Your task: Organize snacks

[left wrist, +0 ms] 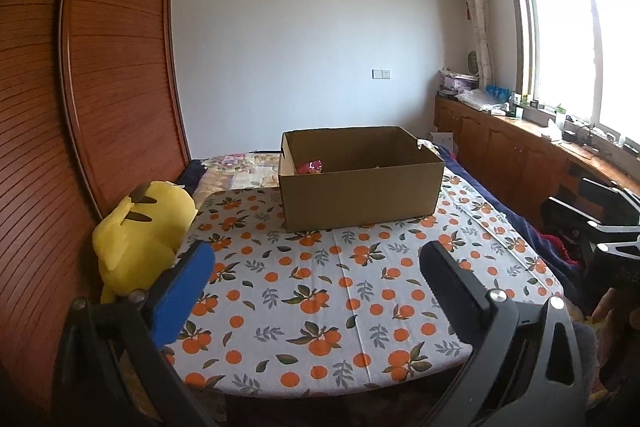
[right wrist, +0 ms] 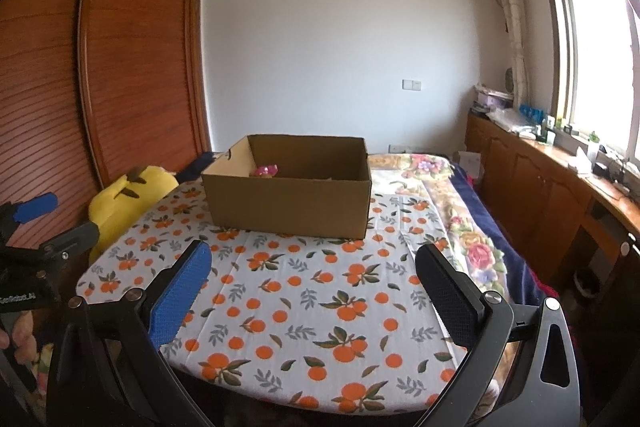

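Both tongs are seen spread wide with nothing pinched: the left tongs (left wrist: pixel 316 267) at the bottom of the left view, the right tongs (right wrist: pixel 312 267) at the bottom of the right one, each hovering over the near part of the orange-print cloth (left wrist: pixel 320 287) on the table

The box (left wrist: pixel 360 187) is found in the middle of both frames, straight ahead of the tongs and well apart from them, with its long axis running left to right across the picture. Inside it, toward its left end, a pink snack (left wrist: pixel 310 167) can just be made out, also caught in the right view (right wrist: pixel 266 171). No other snack is seen on the cloth, so where the rest are can't be told

In the left view the box sits a bit right of centre, in the right view a bit left, so it's judged to lie between the two tongs with neither clearly nearer. A yellow plush (left wrist: pixel 136 227) is wedged at the left edge of the table, just beside the left tongs, so it would probably get bumped first on a swing that way
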Demonstrator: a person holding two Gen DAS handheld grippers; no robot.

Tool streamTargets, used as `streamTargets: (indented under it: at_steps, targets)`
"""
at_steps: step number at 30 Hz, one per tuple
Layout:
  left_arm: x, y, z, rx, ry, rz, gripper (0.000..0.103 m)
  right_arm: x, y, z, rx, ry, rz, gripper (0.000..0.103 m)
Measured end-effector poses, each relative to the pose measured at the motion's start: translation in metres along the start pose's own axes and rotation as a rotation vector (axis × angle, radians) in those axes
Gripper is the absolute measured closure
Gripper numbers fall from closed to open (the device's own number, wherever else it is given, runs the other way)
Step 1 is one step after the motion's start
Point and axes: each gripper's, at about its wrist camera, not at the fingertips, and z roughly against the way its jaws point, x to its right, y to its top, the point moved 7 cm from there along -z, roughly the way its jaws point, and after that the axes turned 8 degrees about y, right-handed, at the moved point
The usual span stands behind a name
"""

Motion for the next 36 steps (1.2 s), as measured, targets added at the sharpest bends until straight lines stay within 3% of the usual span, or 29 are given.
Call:
streamTargets:
  at_steps: [36]
  targets:
    - [-0.007,-0.007,0.014,0.017,0.043,-0.005,0.0,0.006,-0.006,0.017,0.029,-0.048,-0.018,0.0]
